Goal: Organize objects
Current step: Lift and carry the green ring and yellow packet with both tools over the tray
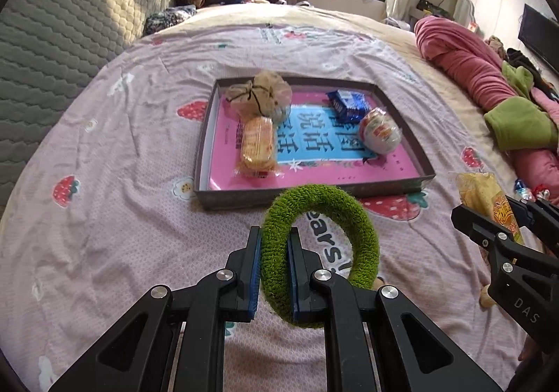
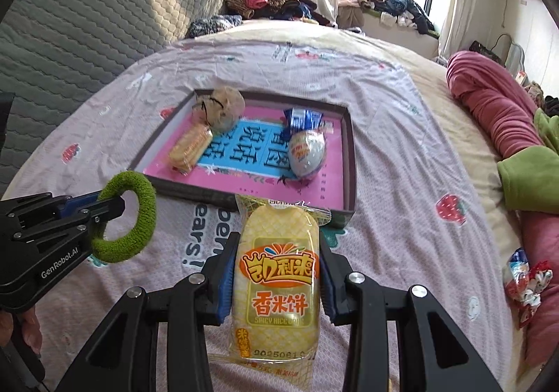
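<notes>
The left hand-held gripper is closed on a fuzzy green hair tie, its blue pads pinching one side of the ring while the rest loops free to the right. It hangs above the bed sheet just in front of the shallow box tray, the ring's top overlapping the tray's near wall in the left wrist view. The right hand-held gripper clamps a yellow rice cracker packet by its two long sides, label up, and the packet's far end reaches over the tray's near wall.

Inside the tray lie four things: a beige scrunchie in the far left corner, an orange biscuit pack just in front of it, a blue snack wrapper toward the far right, and a round white snack packet just in front of that wrapper.

The right wrist view alone shows the cracker packet's full printed face, and a red-and-white wrapped snack lying well to the right of the tray against the pink blanket. The left wrist view shows only the packet's edge in the other gripper, and a small tan object, partly hidden, on the sheet beneath the ring.
</notes>
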`<state>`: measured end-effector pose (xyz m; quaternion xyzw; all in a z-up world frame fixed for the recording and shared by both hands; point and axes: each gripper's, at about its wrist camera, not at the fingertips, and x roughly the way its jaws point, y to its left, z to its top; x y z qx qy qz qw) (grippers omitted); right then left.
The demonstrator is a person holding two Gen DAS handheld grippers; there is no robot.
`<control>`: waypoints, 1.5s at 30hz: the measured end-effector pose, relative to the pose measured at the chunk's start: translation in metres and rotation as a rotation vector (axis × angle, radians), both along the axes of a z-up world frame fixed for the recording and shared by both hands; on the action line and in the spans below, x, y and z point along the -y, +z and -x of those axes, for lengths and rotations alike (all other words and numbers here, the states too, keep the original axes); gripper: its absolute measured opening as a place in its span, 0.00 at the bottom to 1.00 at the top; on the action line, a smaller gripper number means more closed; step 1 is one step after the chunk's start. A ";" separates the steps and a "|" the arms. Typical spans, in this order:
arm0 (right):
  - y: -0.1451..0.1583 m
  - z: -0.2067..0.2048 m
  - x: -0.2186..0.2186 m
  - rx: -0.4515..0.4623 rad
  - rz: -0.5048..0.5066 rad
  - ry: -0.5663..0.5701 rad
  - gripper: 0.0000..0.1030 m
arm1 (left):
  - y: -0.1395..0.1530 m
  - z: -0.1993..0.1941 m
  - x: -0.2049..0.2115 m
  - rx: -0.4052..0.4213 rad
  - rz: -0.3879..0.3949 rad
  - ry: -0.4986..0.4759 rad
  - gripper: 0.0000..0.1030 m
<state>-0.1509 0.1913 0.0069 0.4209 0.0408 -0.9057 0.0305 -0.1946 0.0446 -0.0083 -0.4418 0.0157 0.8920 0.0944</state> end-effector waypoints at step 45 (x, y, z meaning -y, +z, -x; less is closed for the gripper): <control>0.126 0.013 -0.015 -0.270 -0.021 -0.007 0.39 | 0.126 0.012 -0.034 -0.227 0.007 -0.010 0.13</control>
